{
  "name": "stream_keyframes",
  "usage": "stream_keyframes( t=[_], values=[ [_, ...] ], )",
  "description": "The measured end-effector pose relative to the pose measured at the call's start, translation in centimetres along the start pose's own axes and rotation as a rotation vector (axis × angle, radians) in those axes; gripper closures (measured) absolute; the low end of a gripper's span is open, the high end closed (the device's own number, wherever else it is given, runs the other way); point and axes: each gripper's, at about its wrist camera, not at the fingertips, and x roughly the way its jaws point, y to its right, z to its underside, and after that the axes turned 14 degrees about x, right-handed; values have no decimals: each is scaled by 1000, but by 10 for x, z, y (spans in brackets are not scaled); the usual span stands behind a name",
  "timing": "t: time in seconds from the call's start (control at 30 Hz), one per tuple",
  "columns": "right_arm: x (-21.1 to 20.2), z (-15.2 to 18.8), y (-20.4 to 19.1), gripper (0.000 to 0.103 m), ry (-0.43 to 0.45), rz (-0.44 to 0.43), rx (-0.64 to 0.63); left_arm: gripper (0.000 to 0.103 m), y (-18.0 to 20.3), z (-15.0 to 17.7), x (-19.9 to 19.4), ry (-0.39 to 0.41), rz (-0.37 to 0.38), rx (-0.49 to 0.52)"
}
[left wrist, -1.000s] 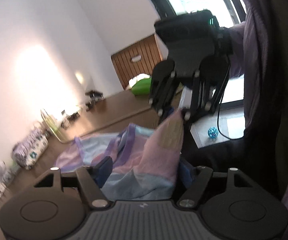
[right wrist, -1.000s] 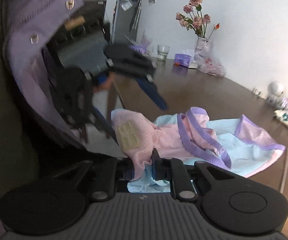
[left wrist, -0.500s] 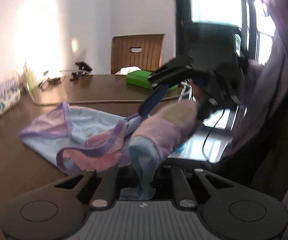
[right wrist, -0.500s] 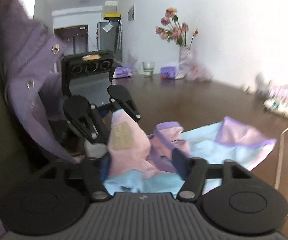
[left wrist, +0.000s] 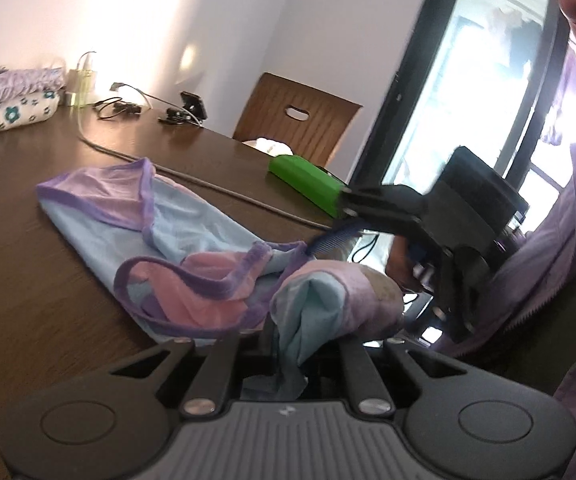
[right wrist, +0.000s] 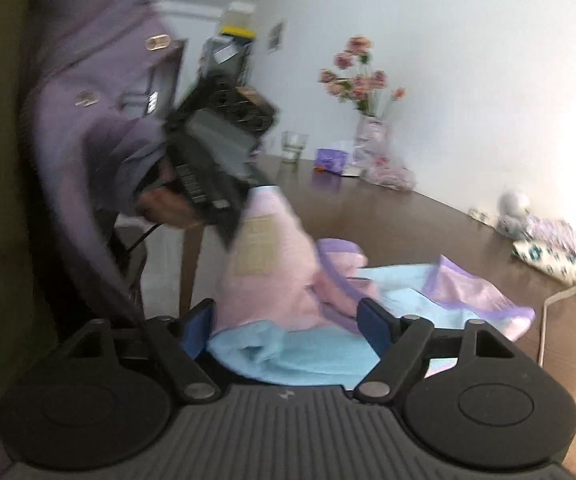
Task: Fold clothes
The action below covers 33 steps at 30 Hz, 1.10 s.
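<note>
A light blue and pink garment (left wrist: pixel 192 240) with purple trim lies crumpled on the dark wooden table (left wrist: pixel 28 280). My left gripper (left wrist: pixel 288 344) is shut on a bunched blue and pink end of it, lifted off the table near the front edge. In the right wrist view the left gripper (right wrist: pixel 244 208) holds that pink end (right wrist: pixel 264 248) up like a peak. My right gripper (right wrist: pixel 286 322) has its jaws opening; the cloth lies between its blue pads (right wrist: pixel 372 320), which do not press on it.
A green box (left wrist: pixel 308 180), a grey cable (left wrist: pixel 208 188) and a wooden chair (left wrist: pixel 300 120) sit beyond the garment. A floral pouch (left wrist: pixel 16 108), a vase of flowers (right wrist: pixel 368 136) and a glass (right wrist: pixel 294 146) stand near the wall. A person's purple sleeve (right wrist: pixel 88 140) is close by.
My left gripper closed on the garment's end and rolled upright. My right gripper let go of the pink cloth and spread its fingers.
</note>
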Motion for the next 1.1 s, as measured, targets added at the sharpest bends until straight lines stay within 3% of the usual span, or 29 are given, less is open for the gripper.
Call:
stream_keyframes(
  t=[0.17,0.3,0.37,0.43,0.5,0.57,0.67,0.83,0.9,0.93,1.03,1.1],
  values=[
    [4,15,-11,17,-2,40,-18,95,-12,8,-1,57,20,-146],
    [18,23,-14,18,50,123,-92,95,-9,15,1,54,35,-166],
    [22,21,-11,28,34,99,-91,95,-6,13,-1,46,41,-152],
    [25,14,1,67,-14,22,-19,95,-2,10,-3,25,53,-129],
    [20,5,21,83,-37,-66,155,94,-1,7,-5,18,77,-127],
    [15,-1,46,85,-63,-185,360,93,-3,5,-10,72,94,-161],
    [9,-7,78,86,10,-248,582,90,-13,0,-13,180,60,-258],
    [19,-6,127,82,71,-149,937,86,-24,-15,-4,267,-148,-348],
    [22,-1,128,77,97,-41,972,79,-29,-15,4,297,-248,-404],
    [23,1,127,66,109,14,986,77,-32,-13,8,296,-280,-445],
    [23,-2,117,49,125,178,959,65,-40,-4,15,281,-334,-560],
    [27,-3,108,45,127,262,914,41,-39,1,9,302,-357,-571]
  ],
)
